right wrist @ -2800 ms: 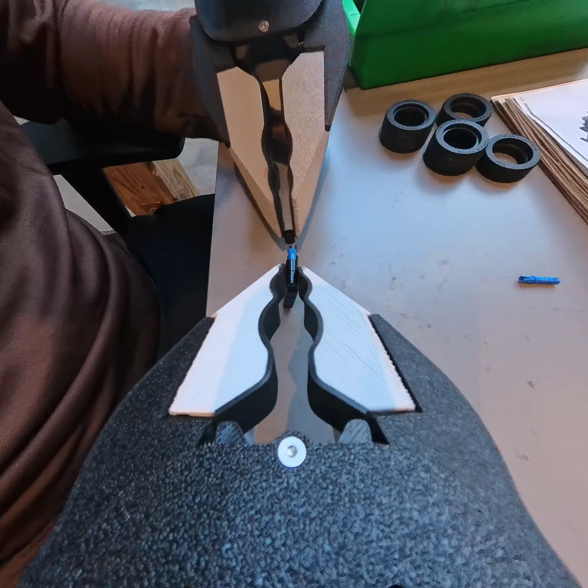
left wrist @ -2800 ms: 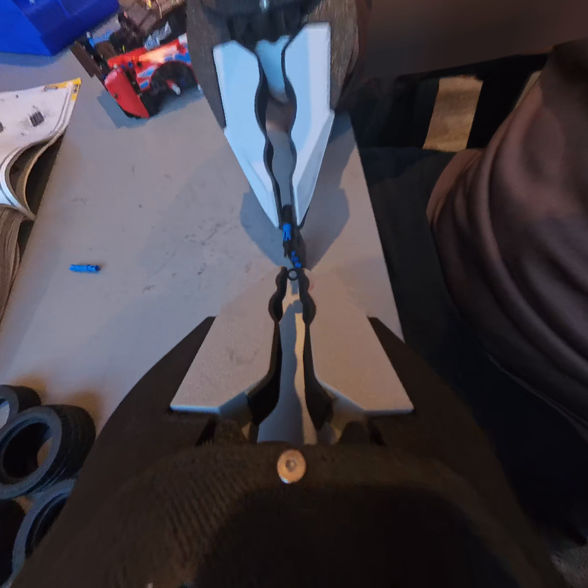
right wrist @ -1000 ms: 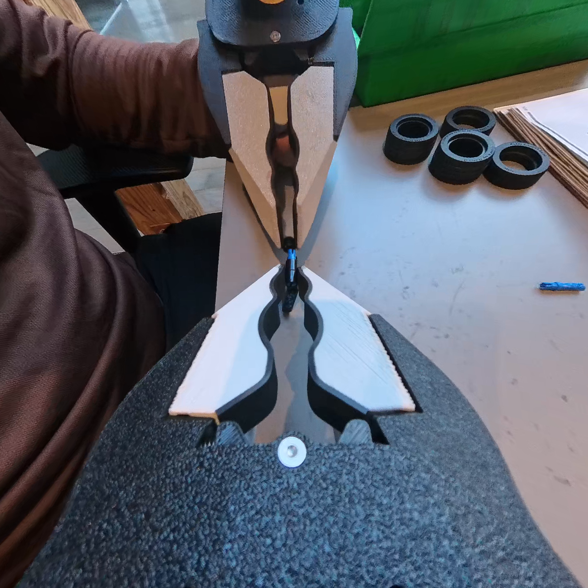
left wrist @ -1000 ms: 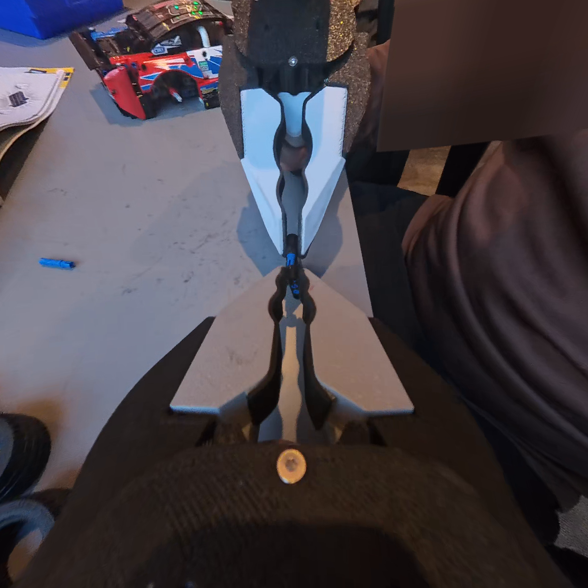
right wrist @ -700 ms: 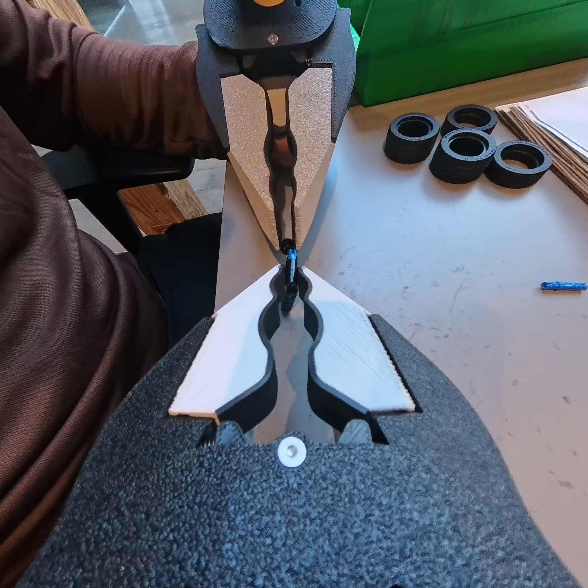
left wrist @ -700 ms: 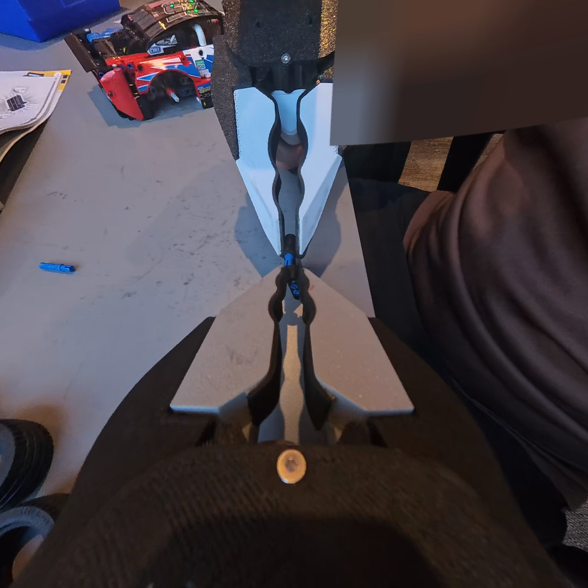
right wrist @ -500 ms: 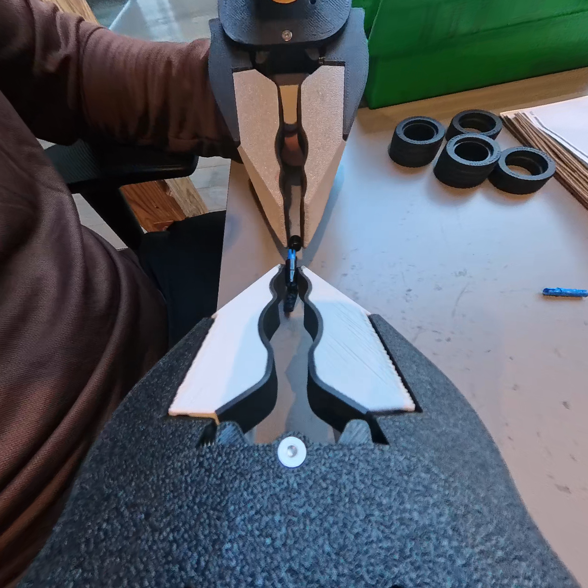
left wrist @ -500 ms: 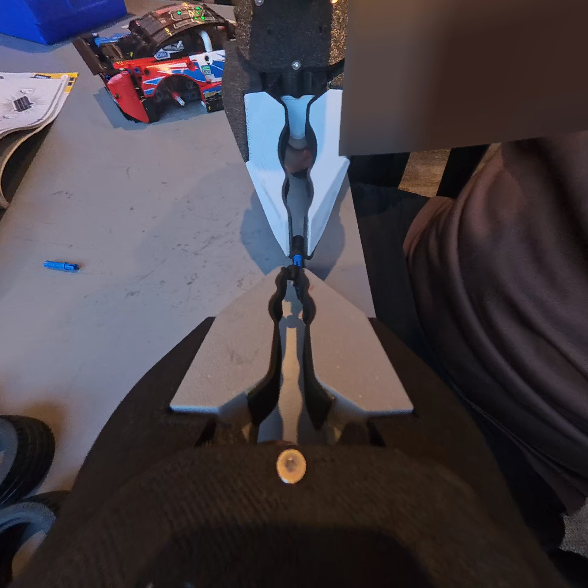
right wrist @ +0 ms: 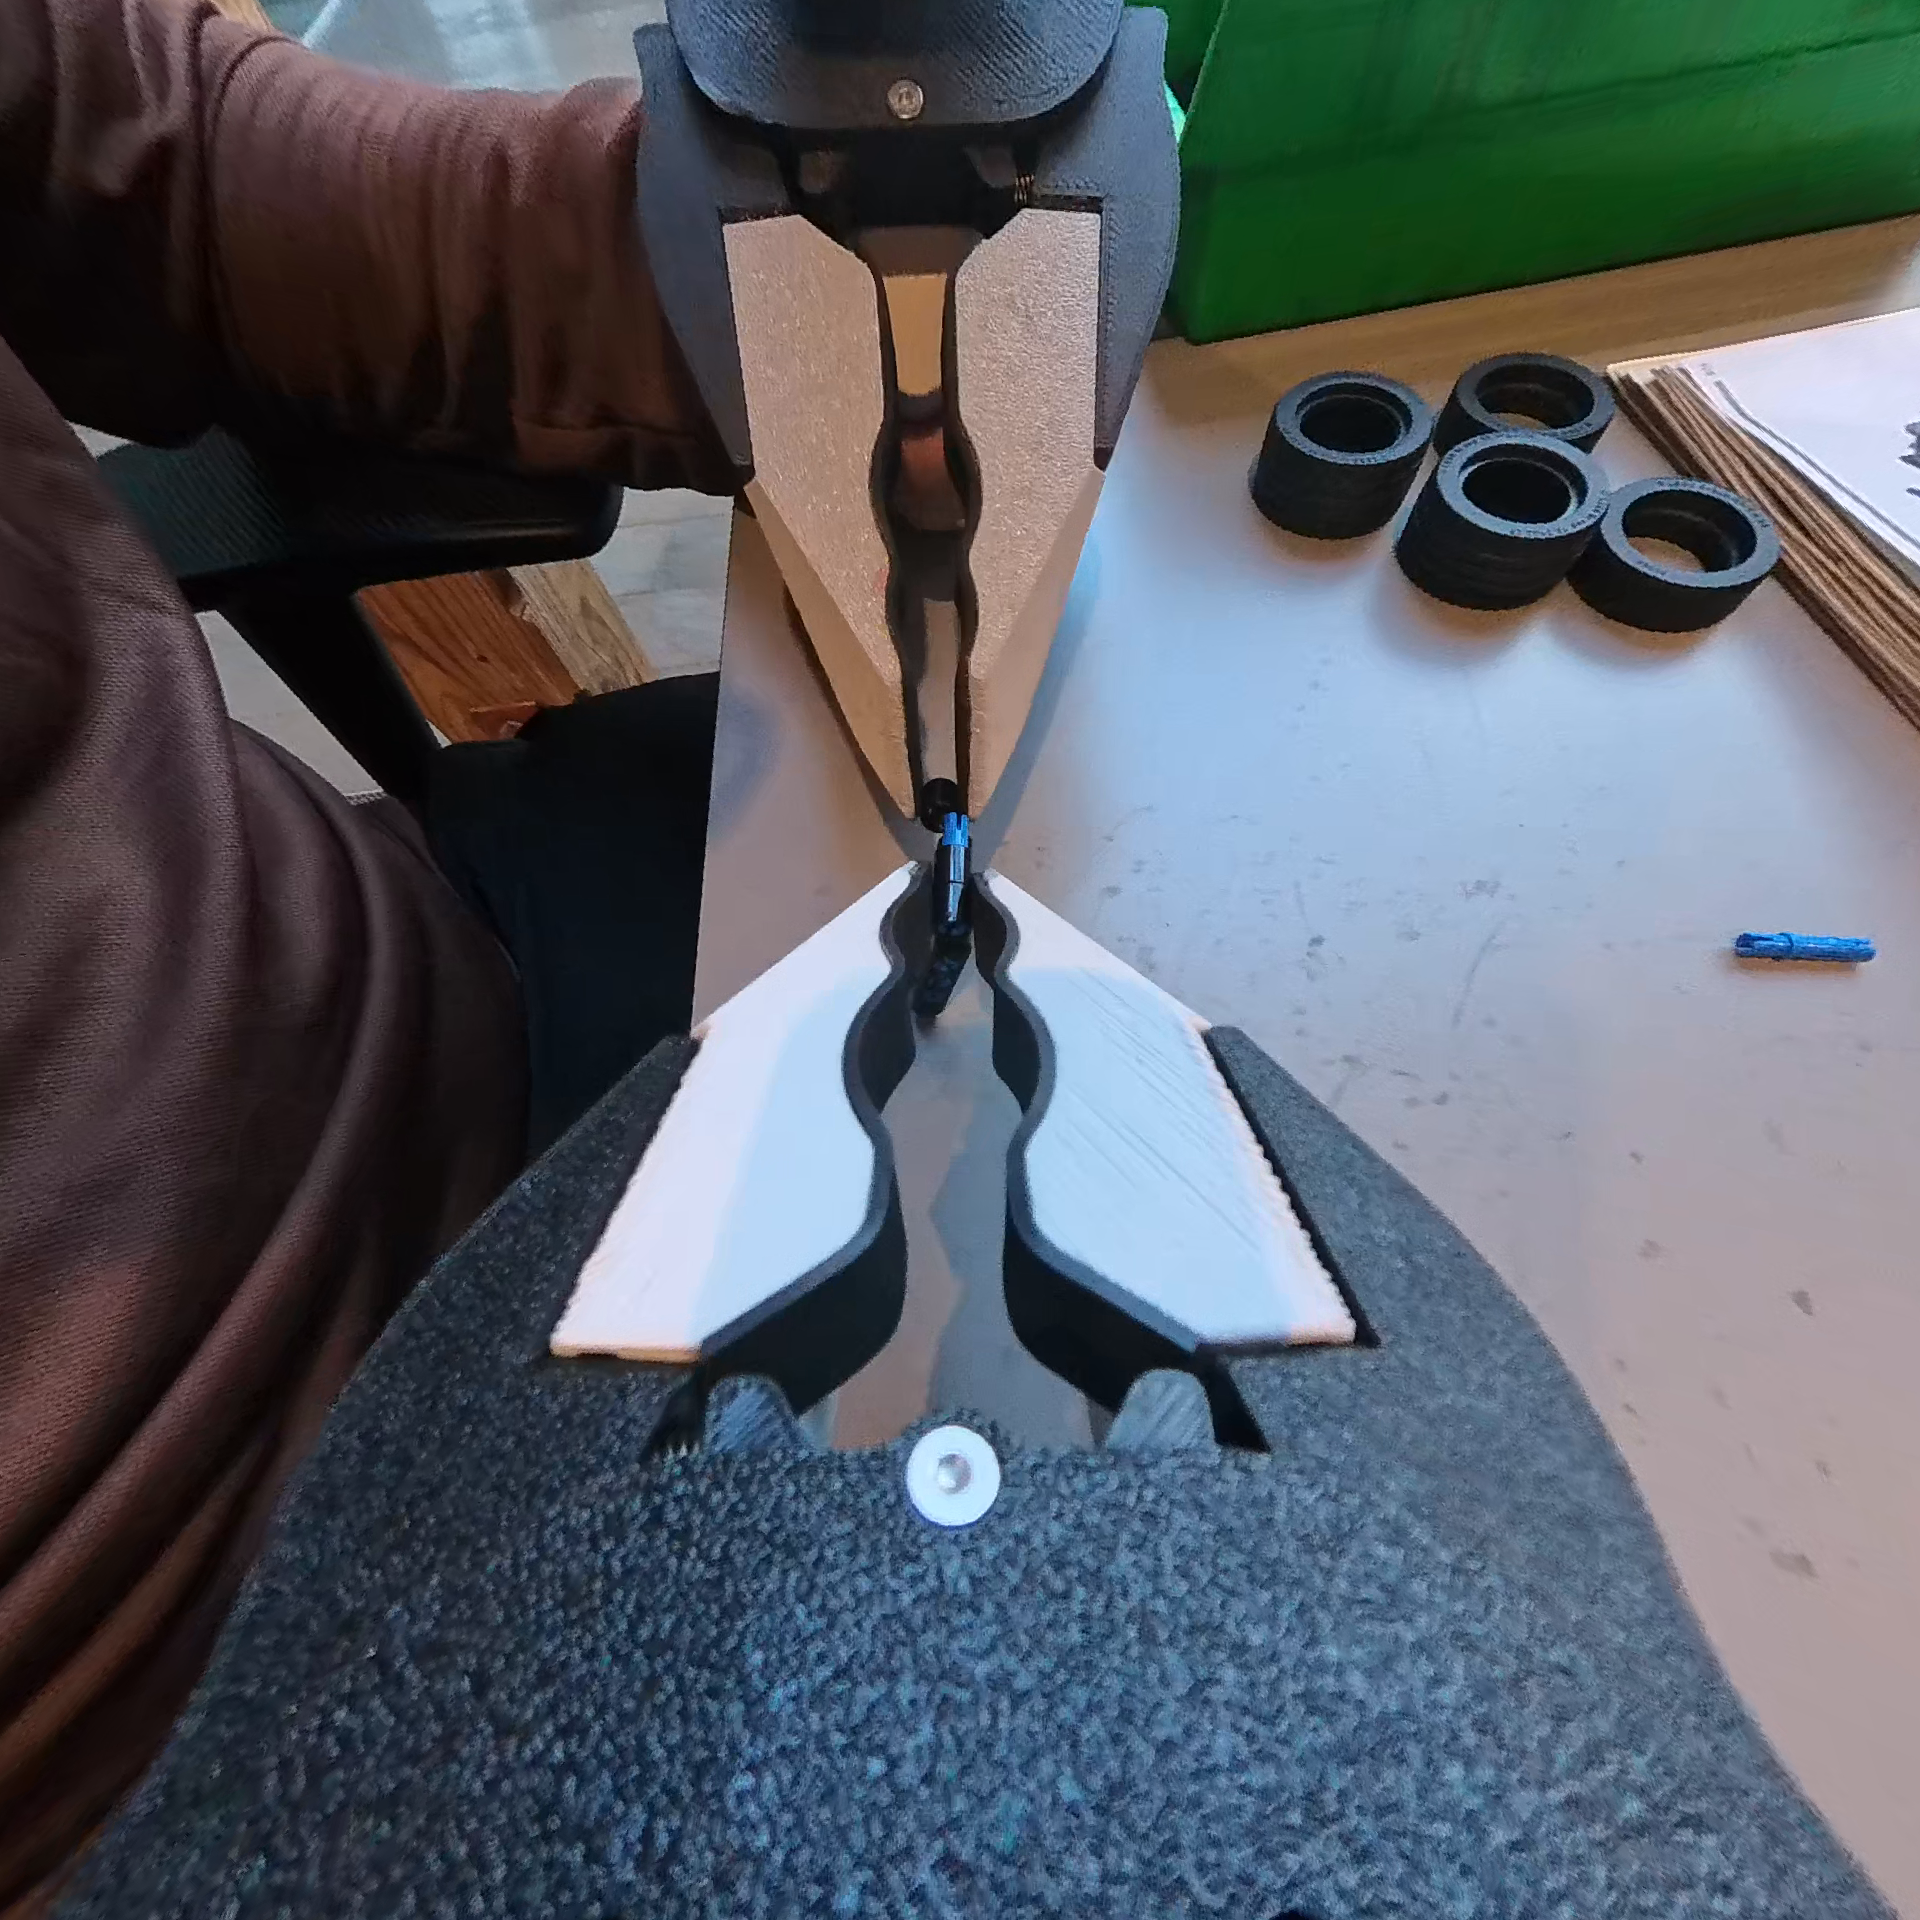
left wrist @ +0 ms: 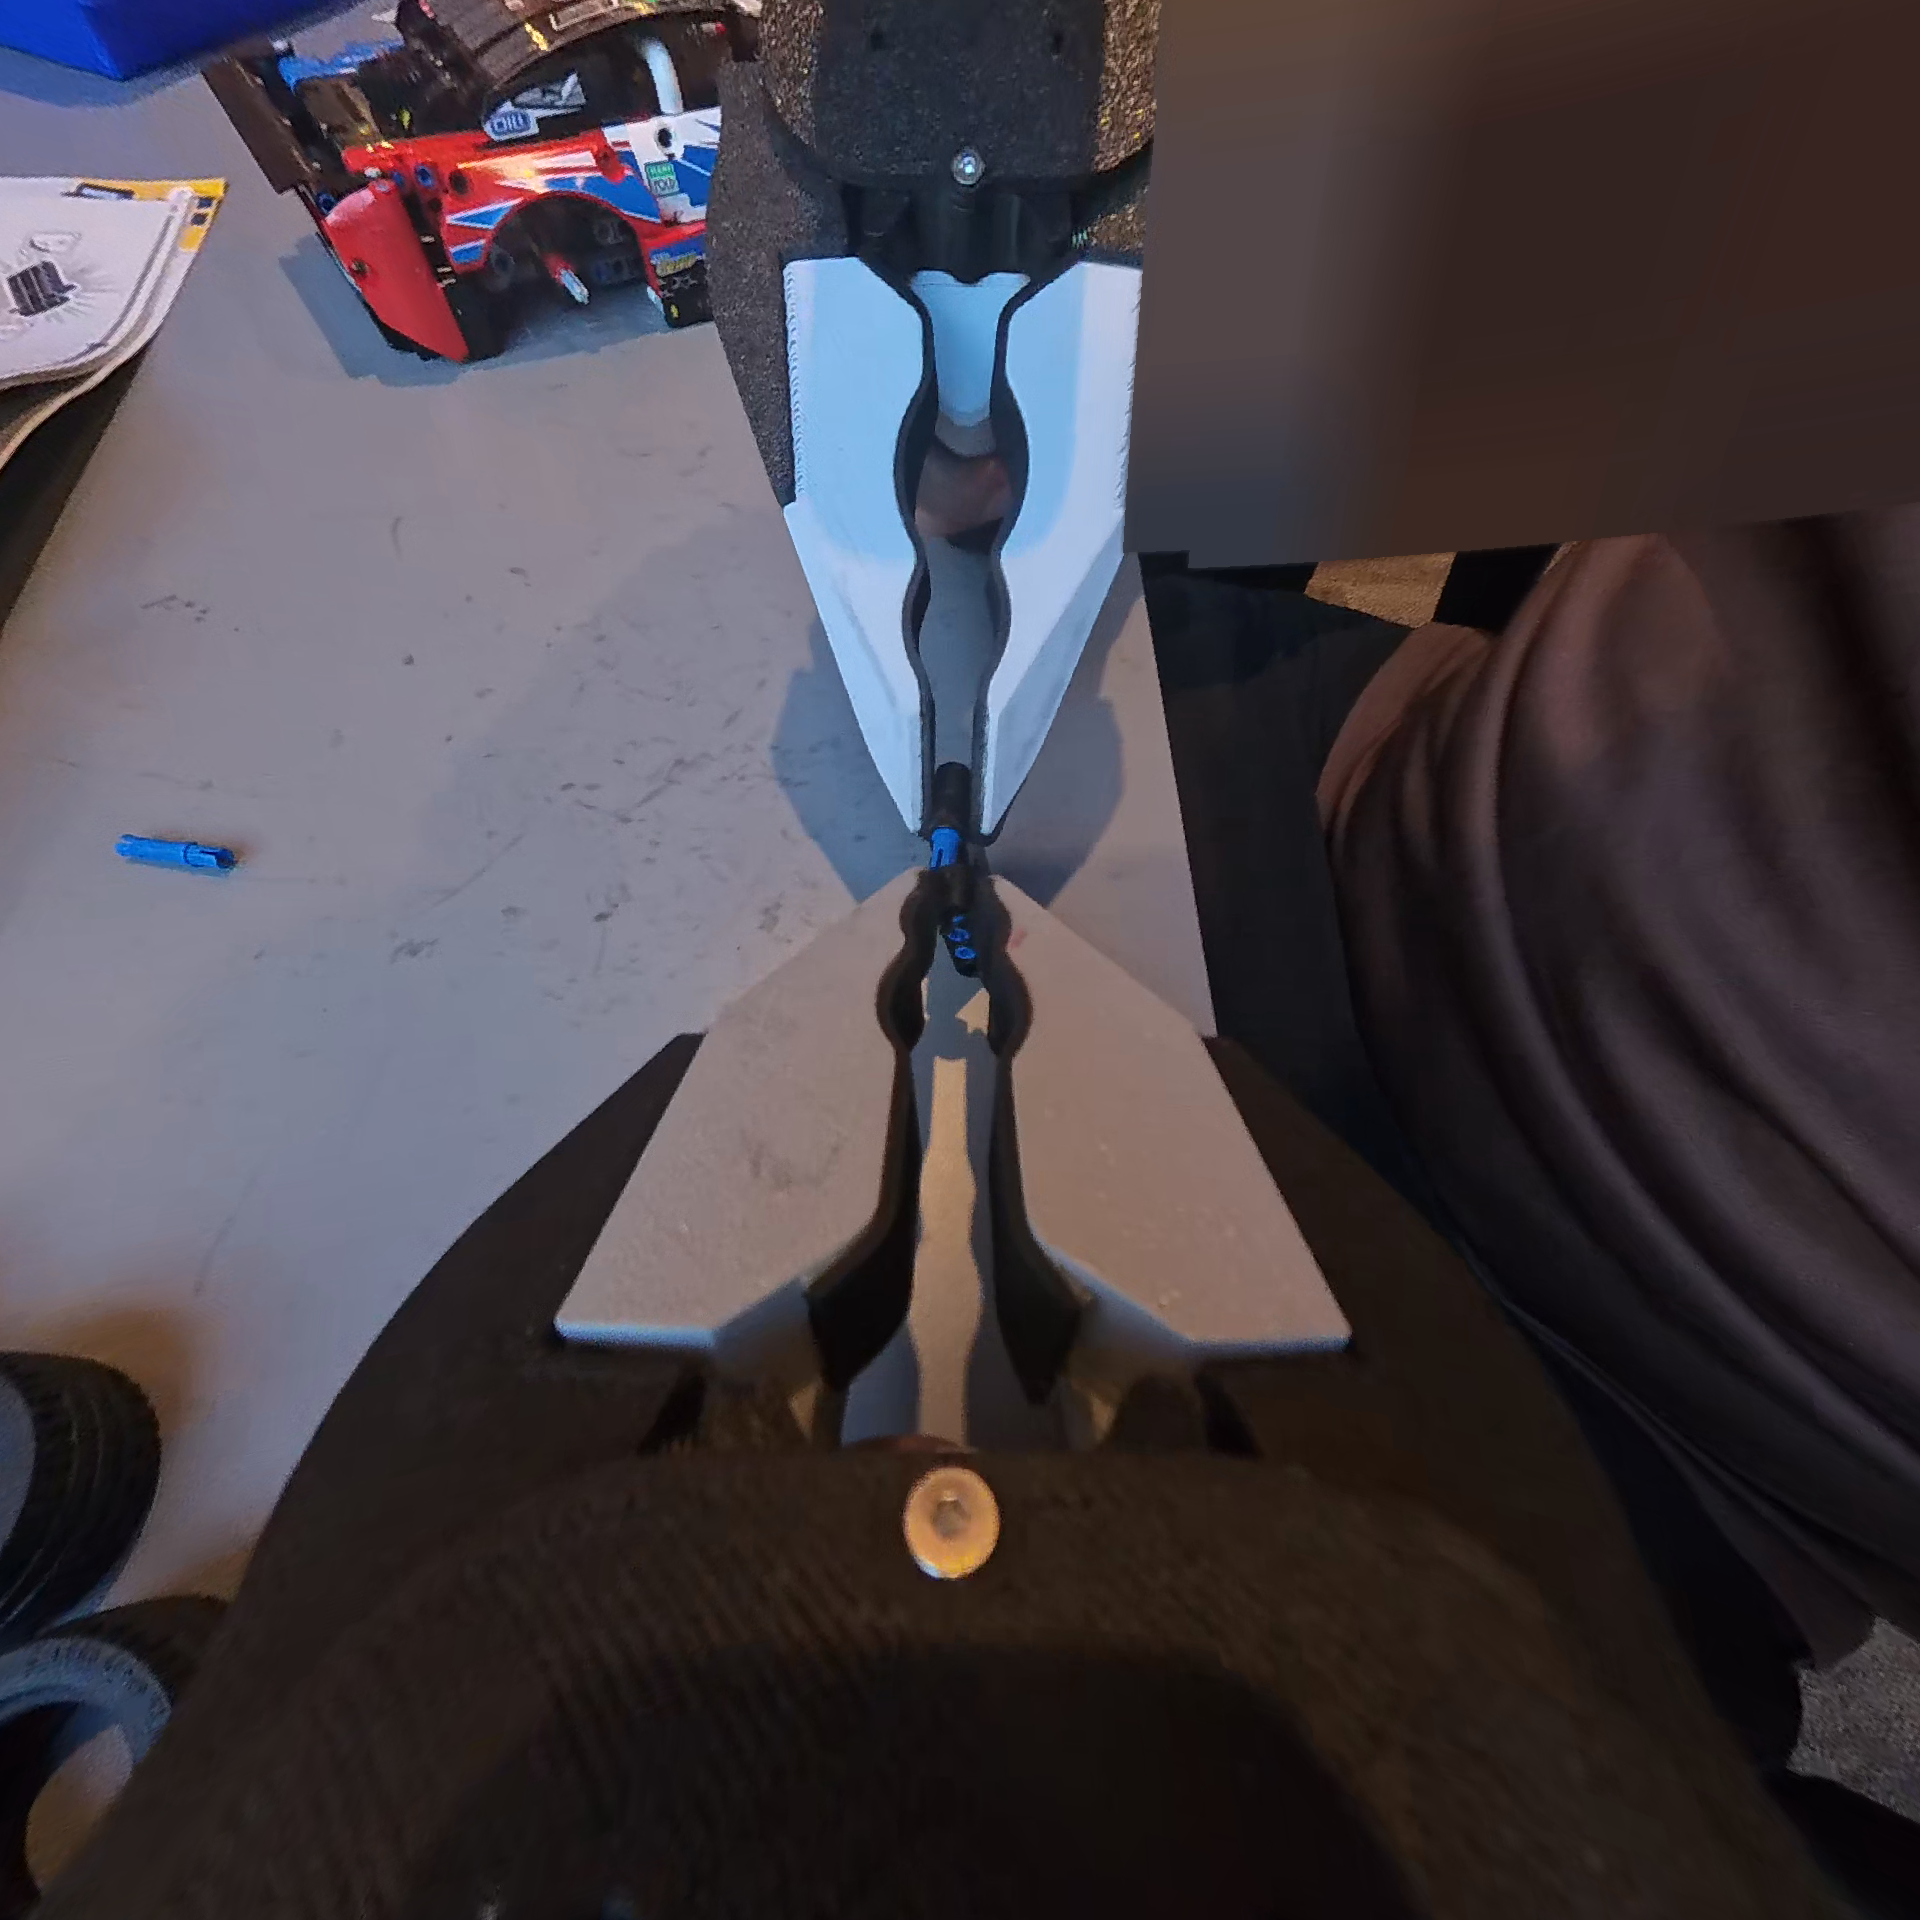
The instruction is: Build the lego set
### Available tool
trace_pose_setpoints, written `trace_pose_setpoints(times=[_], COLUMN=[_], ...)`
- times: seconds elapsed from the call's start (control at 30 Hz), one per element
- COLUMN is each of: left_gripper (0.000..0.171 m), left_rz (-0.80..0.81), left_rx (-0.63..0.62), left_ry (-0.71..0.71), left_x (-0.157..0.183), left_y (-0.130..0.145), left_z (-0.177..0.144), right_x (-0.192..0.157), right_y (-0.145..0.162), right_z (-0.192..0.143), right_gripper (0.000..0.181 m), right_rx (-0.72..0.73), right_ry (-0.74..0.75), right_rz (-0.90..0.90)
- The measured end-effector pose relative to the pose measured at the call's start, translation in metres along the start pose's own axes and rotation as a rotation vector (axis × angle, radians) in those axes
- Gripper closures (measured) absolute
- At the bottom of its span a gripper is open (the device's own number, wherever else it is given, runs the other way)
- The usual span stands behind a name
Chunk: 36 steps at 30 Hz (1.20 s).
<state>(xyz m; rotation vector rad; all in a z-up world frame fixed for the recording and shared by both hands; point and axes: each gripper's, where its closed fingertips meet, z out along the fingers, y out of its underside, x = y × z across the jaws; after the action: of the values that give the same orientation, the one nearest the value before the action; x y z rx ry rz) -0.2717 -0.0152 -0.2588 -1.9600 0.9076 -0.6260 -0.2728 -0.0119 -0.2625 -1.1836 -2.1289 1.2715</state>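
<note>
My left gripper (left wrist: 951, 904), with grey fingers, is shut on a small black piece with blue pins (left wrist: 958, 935). My right gripper (right wrist: 948, 883), with white fingers, is shut on a small black piece (right wrist: 943, 940). The two grippers meet tip to tip just above the table's near edge. A short blue pin (right wrist: 954, 831) bridges the two pieces between the tips. The right gripper shows opposite in the left wrist view (left wrist: 951, 821), and the left gripper shows opposite in the right wrist view (right wrist: 940, 805). How far the pin is seated is hidden.
A loose blue pin (left wrist: 175, 852) lies on the grey table (left wrist: 416, 675). A red, white and blue lego car (left wrist: 499, 218) stands at the back. Black tyres (right wrist: 1507, 499), an instruction booklet (right wrist: 1818, 436) and a green bin (right wrist: 1558, 135) are nearby. The person's body is close alongside. My left and right fingertips are right by each other.
Both grippers stayed shut and tip to tip. The visible gap between the two held pieces has narrowed a little, and the pair has drifted slightly over the table edge.
</note>
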Motion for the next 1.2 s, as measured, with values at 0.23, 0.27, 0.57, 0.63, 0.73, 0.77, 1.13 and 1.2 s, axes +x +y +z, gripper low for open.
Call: trace_pose_setpoints(times=[0.23, 0.27, 0.57, 0.63, 0.73, 0.77, 1.13, 1.2], left_gripper=[0.167, 0.167, 0.167, 0.167, 0.167, 0.167, 0.167, 0.167], left_rz=[0.000, 0.006, 0.025, 0.033, 0.035, 0.036, 0.041, 0.048], left_rx=[-0.121, -0.148, -0.171, -0.171, -0.164, -0.163, -0.164, -0.169], left_ry=[-0.065, -0.079, -0.130, -0.123, -0.116, -0.112, -0.112, -0.119], left_x=[0.0017, 0.0021, -0.0012, 0.0000, 0.0020, 0.0027, 0.0016, 0.0007], left_y=[0.0002, 0.0004, -0.0008, -0.0018, -0.0026, -0.0021, 0.0000, 0.0002], left_z=[0.0005, 0.0004, 0.0004, -0.0003, -0.0006, -0.0003, 0.0019, 0.0017], right_x=[-0.0009, -0.0012, -0.0038, -0.0048, -0.0042, -0.0042, -0.0035, -0.0027], right_y=[-0.0001, -0.0002, 0.0011, 0.0009, 0.0009, 0.0009, 0.0007, 0.0004], right_z=[-0.0011, -0.0010, -0.0027, -0.0022, -0.0024, -0.0025, -0.0019, -0.0017], right_gripper=[0.174, 0.174, 0.174, 0.174, 0.174, 0.174, 0.174, 0.174], right_rx=[-0.038, -0.038, -0.034, -0.035, -0.040, -0.037, -0.039, -0.040], right_ry=[0.053, 0.055, 0.039, 0.045, 0.055, 0.052, 0.050, 0.052], right_rz=[-0.099, -0.105, -0.105, -0.117, -0.120, -0.115, -0.106, -0.099])
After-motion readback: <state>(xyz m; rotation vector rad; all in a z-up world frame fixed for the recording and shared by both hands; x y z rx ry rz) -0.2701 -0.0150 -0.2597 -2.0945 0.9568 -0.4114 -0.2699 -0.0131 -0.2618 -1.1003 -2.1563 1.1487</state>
